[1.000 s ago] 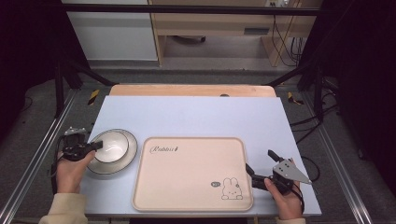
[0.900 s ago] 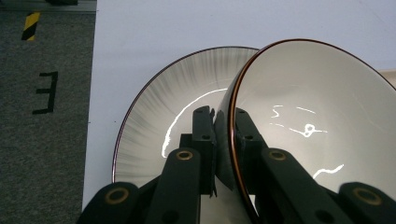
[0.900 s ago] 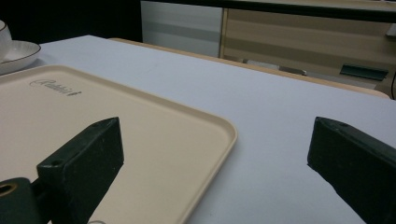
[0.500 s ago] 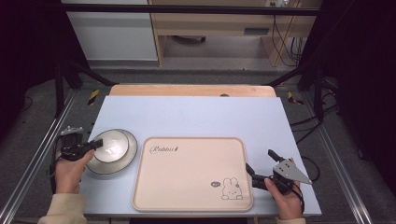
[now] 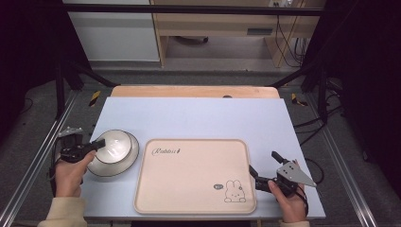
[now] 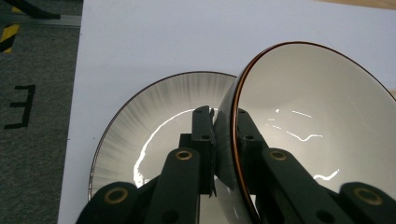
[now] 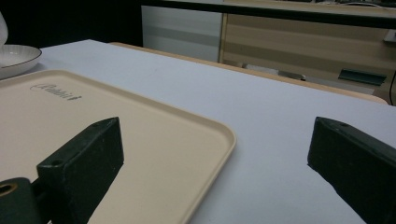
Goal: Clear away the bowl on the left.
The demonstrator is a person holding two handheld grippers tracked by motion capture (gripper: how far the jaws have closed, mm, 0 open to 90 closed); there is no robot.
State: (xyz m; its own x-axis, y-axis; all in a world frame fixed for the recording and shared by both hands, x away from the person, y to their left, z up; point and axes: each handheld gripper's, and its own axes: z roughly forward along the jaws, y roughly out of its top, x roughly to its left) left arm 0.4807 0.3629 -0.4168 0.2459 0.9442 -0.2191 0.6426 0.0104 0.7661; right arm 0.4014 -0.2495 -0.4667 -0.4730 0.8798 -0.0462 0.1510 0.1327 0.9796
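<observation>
Overhead forward-down view of the table point(image 5: 198, 118); two close low gripper views, tray point(image 5: 194, 175) shared.

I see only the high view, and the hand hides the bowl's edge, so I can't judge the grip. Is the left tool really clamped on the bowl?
Observer: Yes. In the left gripper view the left tool pinches the rim of the bowl, one jaw inside and one outside.
Operator: Is the bowl level?
Observer: No, it is tipped on edge over the plate.
Operator: Is the right tool touching the tray?
Observer: No. The right tool is open, and the corner of the tray lies untouched between its jaws.
</observation>
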